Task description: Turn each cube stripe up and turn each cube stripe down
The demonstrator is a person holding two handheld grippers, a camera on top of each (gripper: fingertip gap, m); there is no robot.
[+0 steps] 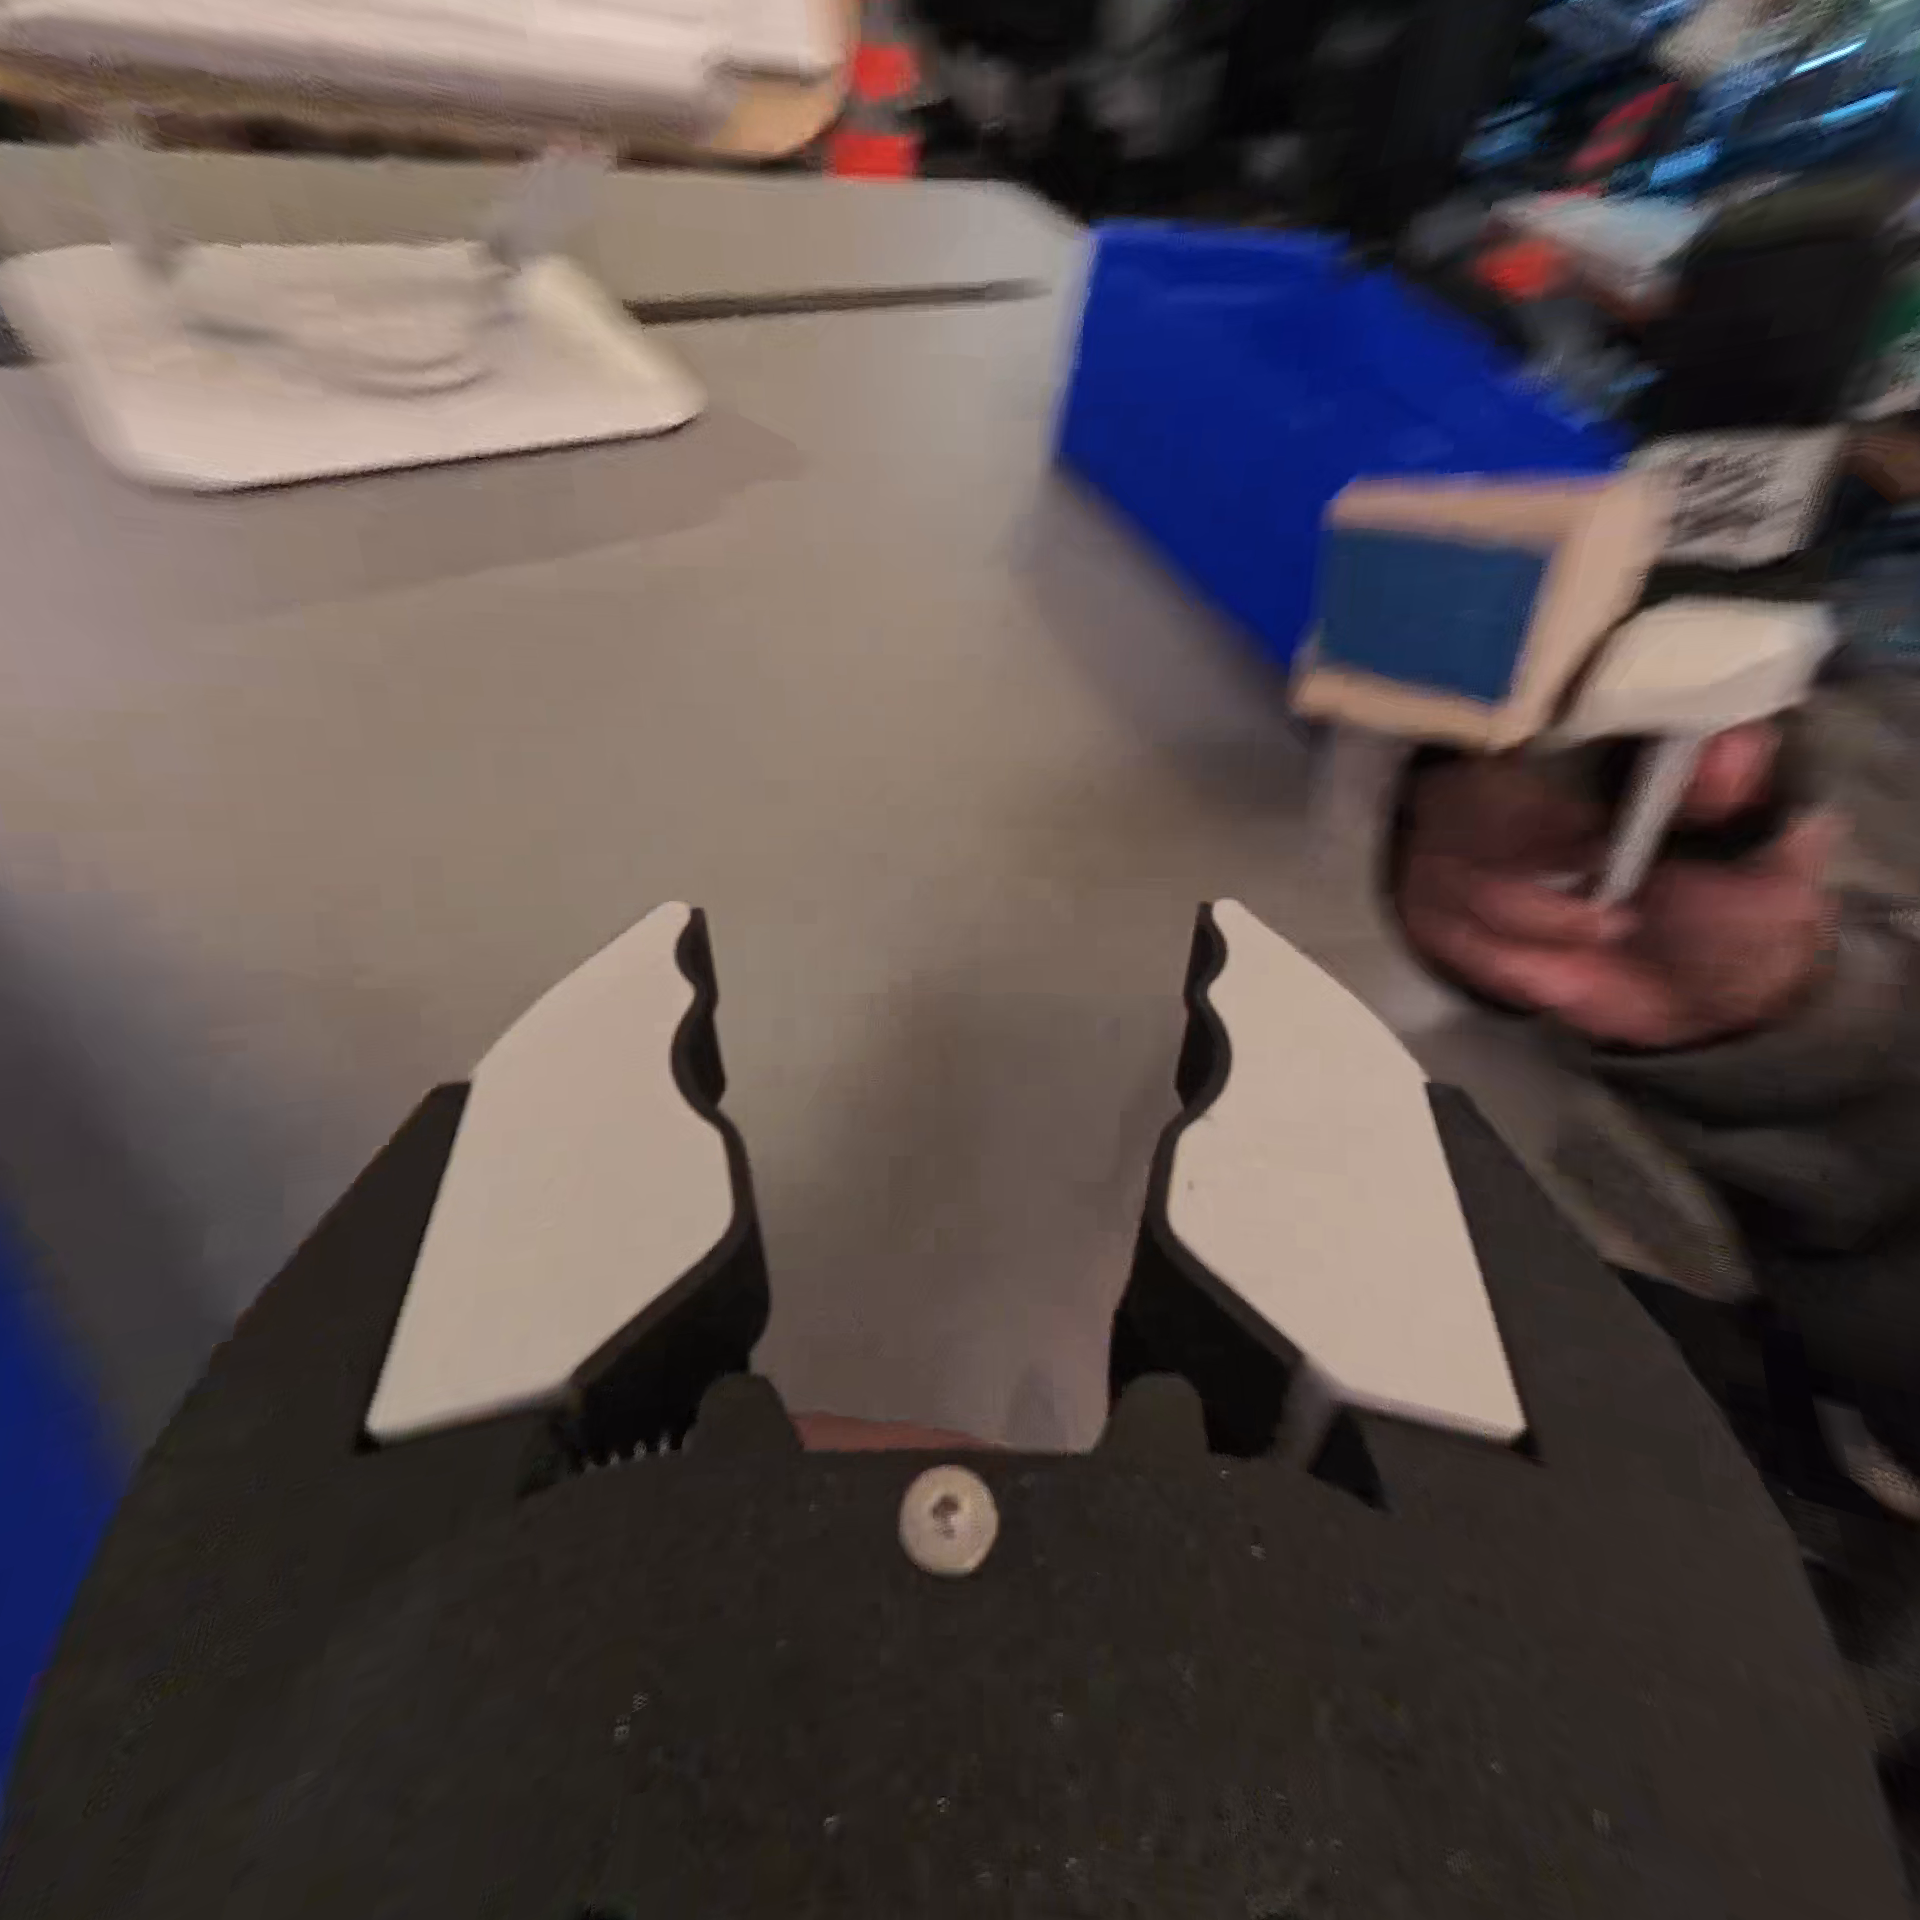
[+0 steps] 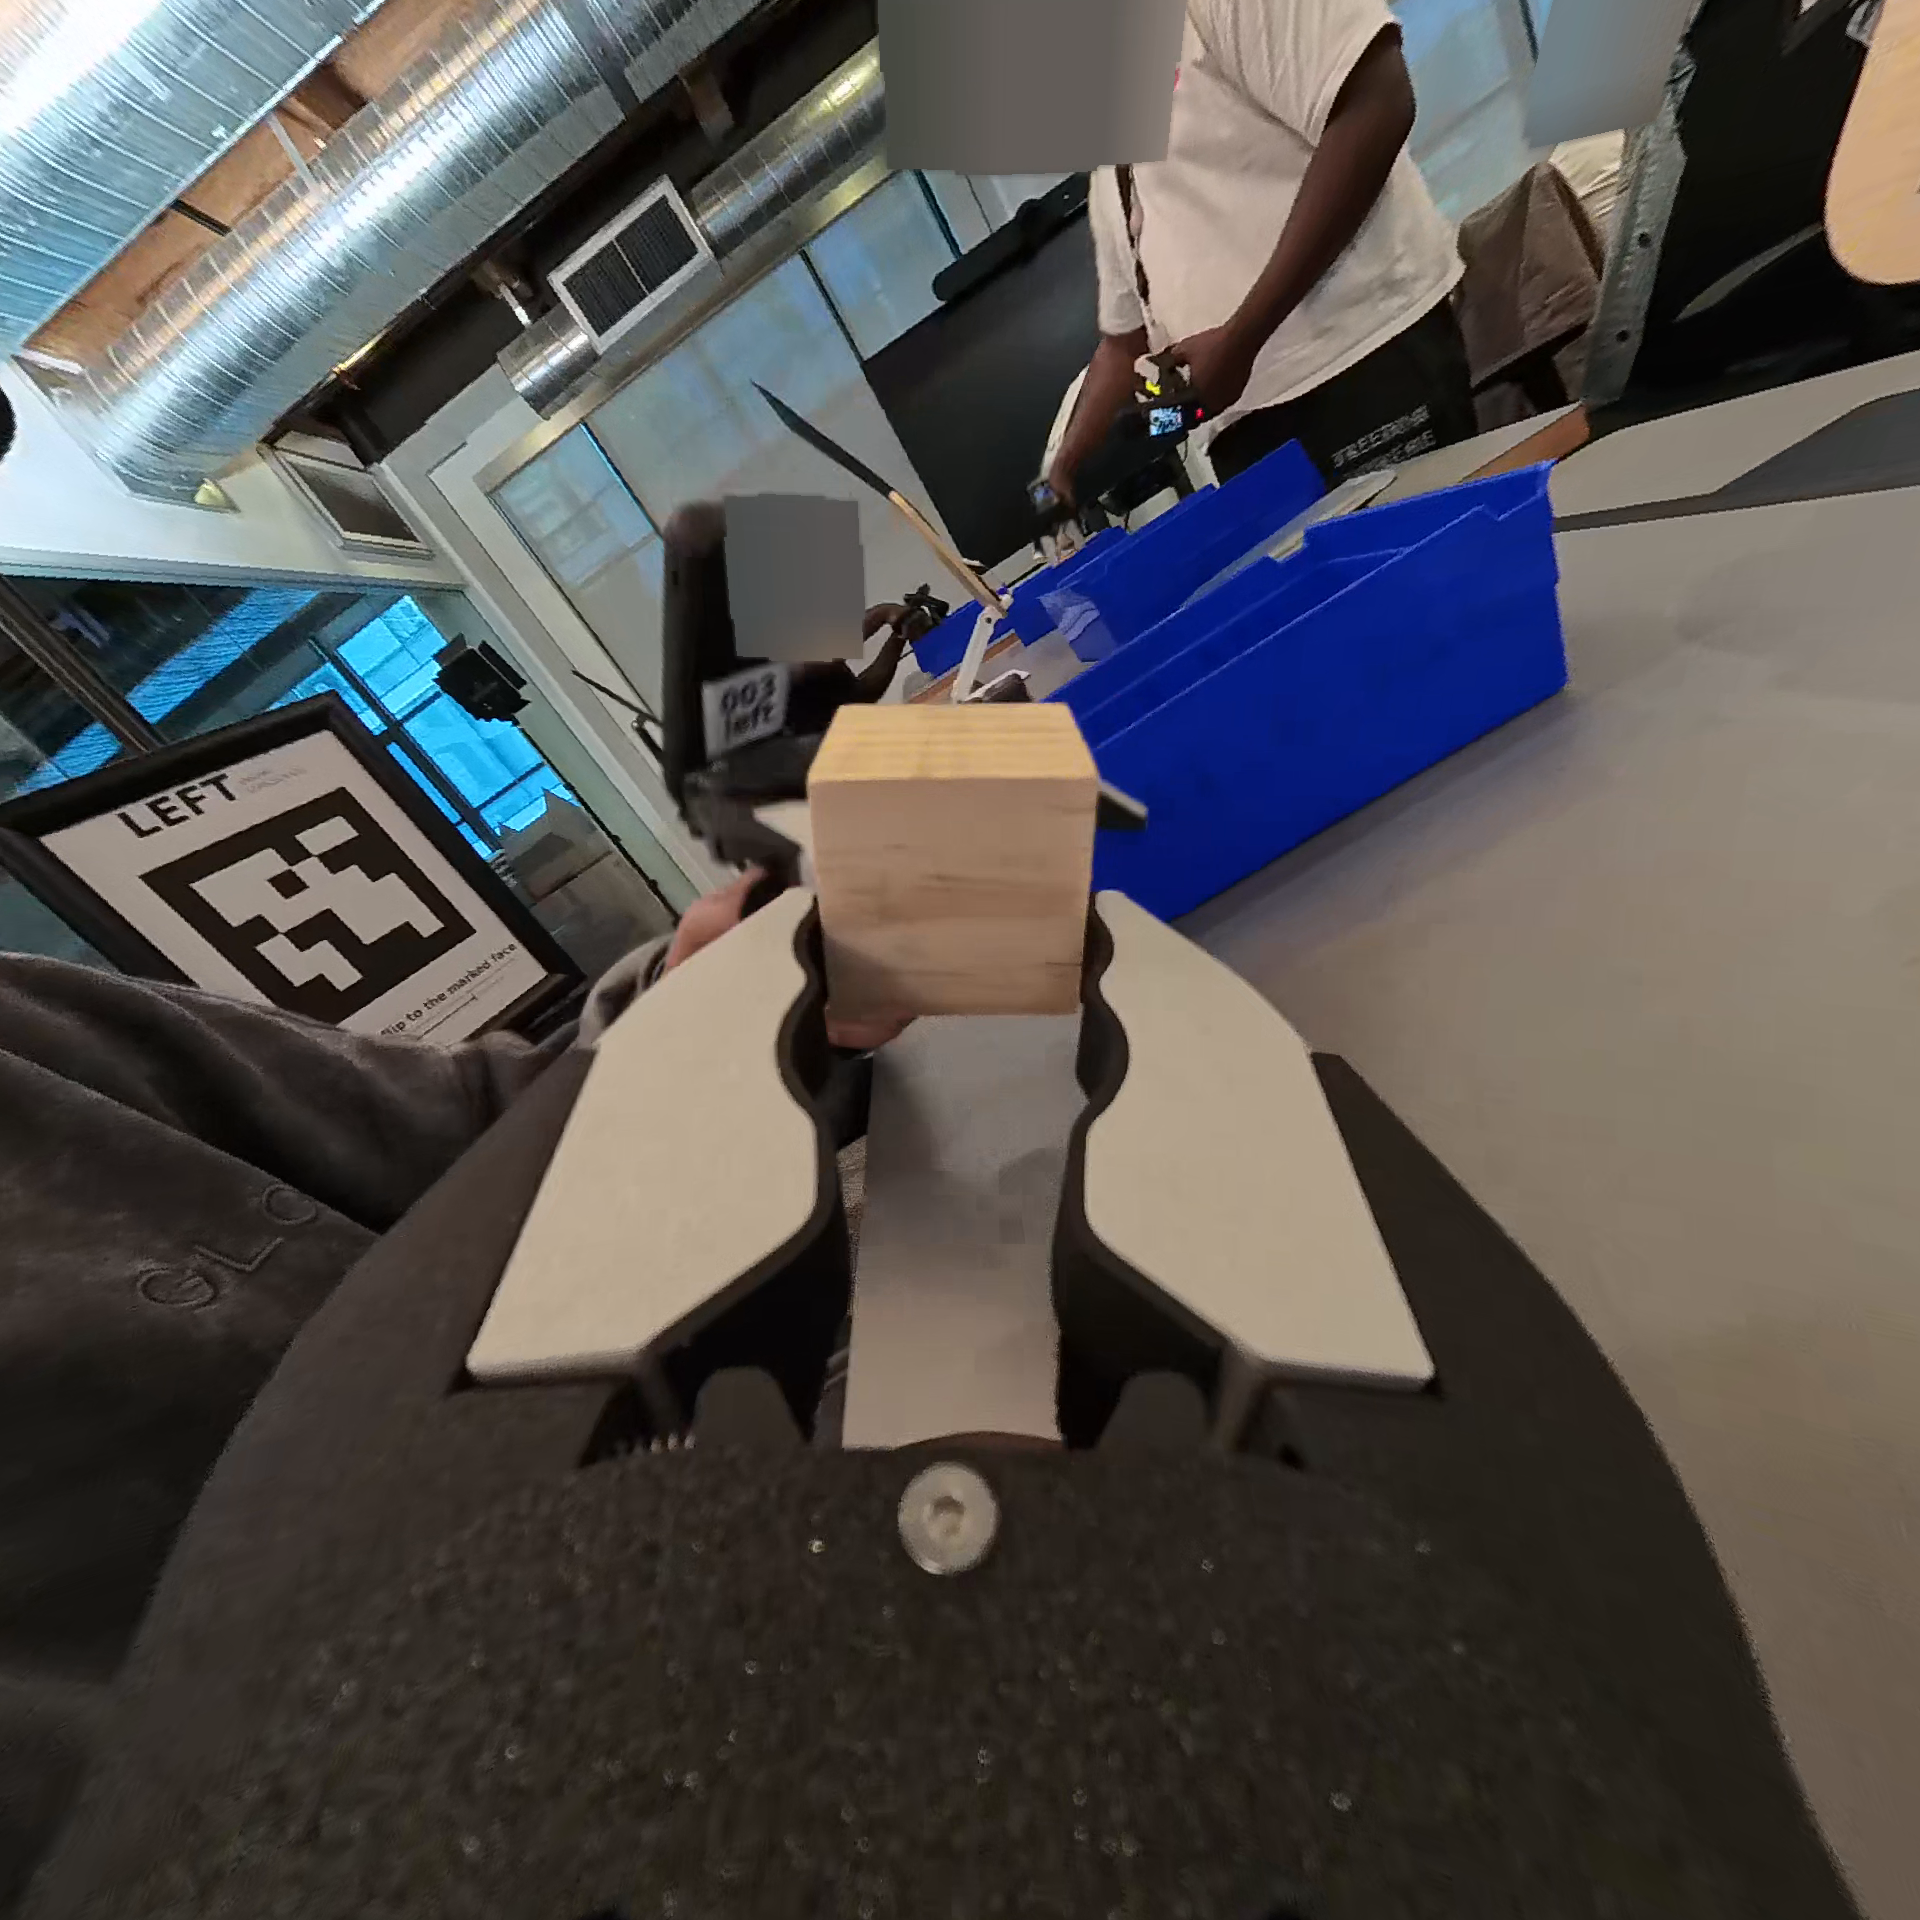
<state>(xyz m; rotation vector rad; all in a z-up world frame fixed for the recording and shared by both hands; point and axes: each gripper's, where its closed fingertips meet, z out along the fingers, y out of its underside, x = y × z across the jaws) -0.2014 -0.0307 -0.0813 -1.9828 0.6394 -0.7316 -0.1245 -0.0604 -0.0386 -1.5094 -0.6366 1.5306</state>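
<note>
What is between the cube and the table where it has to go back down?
Nothing visible. The right gripper holds the wooden cube up in the air, and the grey table near it looks bare. The blue bin sits farther back and off to the side. The left gripper is open and empty.

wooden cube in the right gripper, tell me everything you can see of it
The wooden cube is pale, with layered grain on its upper face. The right gripper holds it at the fingertips, lifted above the grey table. The left wrist view shows a blue patch covering most of one face, facing sideways rather than up or down. Nothing but the fingers appears to touch it.
</note>
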